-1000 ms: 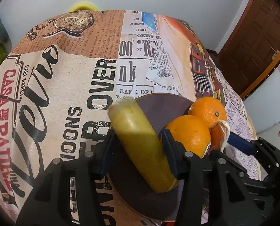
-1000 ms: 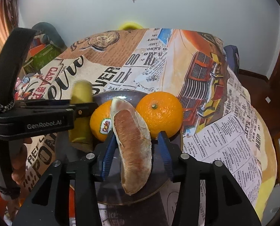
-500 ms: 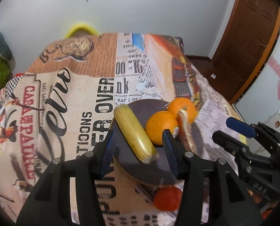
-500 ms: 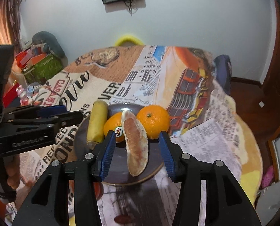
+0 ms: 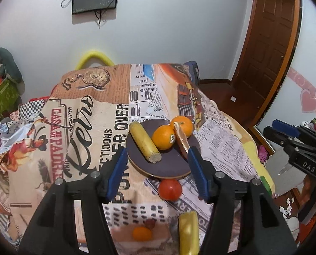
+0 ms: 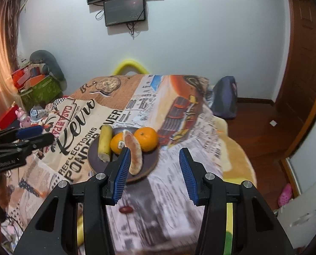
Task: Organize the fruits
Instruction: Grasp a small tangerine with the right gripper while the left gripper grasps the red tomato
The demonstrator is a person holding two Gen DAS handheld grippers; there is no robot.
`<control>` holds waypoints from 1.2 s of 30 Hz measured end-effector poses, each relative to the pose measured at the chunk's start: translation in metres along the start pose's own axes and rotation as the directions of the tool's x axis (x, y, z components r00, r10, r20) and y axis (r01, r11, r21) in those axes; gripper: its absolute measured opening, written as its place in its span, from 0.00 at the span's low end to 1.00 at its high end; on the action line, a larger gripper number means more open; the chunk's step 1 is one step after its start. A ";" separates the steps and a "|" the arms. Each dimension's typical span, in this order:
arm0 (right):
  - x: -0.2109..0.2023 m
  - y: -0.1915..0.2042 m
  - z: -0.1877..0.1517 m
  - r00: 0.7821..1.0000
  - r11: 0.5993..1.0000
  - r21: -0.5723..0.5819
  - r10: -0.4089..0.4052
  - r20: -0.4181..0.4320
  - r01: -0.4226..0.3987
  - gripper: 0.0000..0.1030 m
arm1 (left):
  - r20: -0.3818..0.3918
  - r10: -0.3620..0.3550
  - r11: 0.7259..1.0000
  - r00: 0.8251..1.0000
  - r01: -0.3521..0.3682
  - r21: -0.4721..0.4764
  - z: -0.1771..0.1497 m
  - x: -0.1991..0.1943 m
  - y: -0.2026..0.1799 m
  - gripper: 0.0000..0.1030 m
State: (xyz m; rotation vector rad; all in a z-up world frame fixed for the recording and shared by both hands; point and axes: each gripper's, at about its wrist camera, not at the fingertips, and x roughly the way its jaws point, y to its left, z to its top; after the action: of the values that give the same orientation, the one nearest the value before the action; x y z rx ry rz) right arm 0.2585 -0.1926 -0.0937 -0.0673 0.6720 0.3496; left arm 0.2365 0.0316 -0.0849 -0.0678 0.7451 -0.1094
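Note:
A dark plate [image 5: 170,165] [image 6: 94,153] sits mid-table on the printed cloth. On it lie a yellow banana piece [image 5: 144,142] [image 6: 105,142], a stickered orange [image 5: 163,137] [image 6: 117,143], a second orange [image 5: 182,123] [image 6: 146,139] and a brownish fruit wedge [image 5: 181,140] [image 6: 134,153]. My left gripper [image 5: 157,155] hovers above and in front of the plate; its jaws are opening with nothing between them. My right gripper [image 6: 154,152] hangs to the plate's right, open and empty. Each gripper shows at the edge of the other's view: the right gripper [image 5: 285,131], the left gripper [image 6: 30,136].
On the near cloth lie a red tomato [image 5: 170,189], a small orange [image 5: 142,233], a yellow fruit piece [image 5: 187,231] and a dark red fruit [image 6: 126,209]. A yellow chair back [image 6: 129,65] stands beyond the table, cluttered boxes [image 6: 38,87] at left, a bag [image 6: 225,97] on the floor.
The left gripper let go of the banana piece and the right gripper left the wedge on the plate. Both pulled back and up. The left jaws widened.

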 end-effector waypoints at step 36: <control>0.028 -0.058 -0.174 0.935 0.991 0.122 -0.016 -0.353 0.063 0.40 | -0.263 -0.001 1.000 0.965 -0.002 -0.009 -0.101 0.065 -0.016 0.69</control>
State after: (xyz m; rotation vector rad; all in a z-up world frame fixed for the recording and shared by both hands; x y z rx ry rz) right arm 0.1942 -0.2689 -0.2501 -0.0173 1.0466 0.2553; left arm 0.2143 0.0057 -0.2012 -0.0620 1.0119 -0.1160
